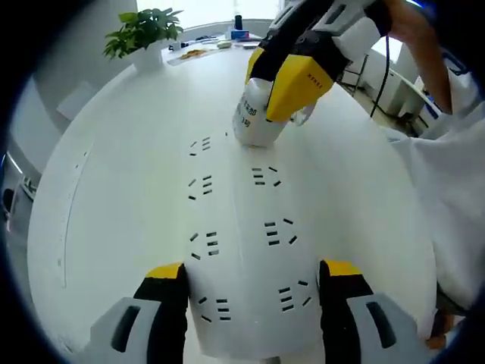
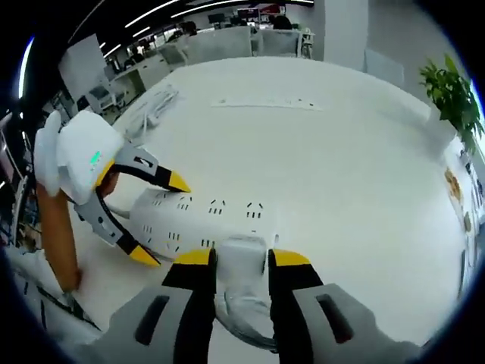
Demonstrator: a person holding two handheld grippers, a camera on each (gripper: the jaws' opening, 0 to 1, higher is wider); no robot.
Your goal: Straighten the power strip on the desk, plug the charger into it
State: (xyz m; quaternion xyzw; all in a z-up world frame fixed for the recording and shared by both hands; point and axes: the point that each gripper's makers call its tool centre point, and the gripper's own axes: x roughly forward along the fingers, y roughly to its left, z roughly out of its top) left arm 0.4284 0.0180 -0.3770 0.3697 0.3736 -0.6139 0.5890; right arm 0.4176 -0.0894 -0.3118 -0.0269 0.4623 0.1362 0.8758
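White power strip [image 1: 242, 250] on bench [image 2: 341, 152], left gripper [image 1: 254, 292] open astride its end; right gripper [image 2: 241, 262] clamped on charger [image 1: 256, 114] over sockets; plugging step, next needs prongs aligned, pressed down.

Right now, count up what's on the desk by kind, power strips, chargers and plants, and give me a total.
Power strips: 2, the near power strip and a second power strip farther back.
Chargers: 1, the charger held in the right gripper.
Potted plants: 1, the plant.
Total: 4
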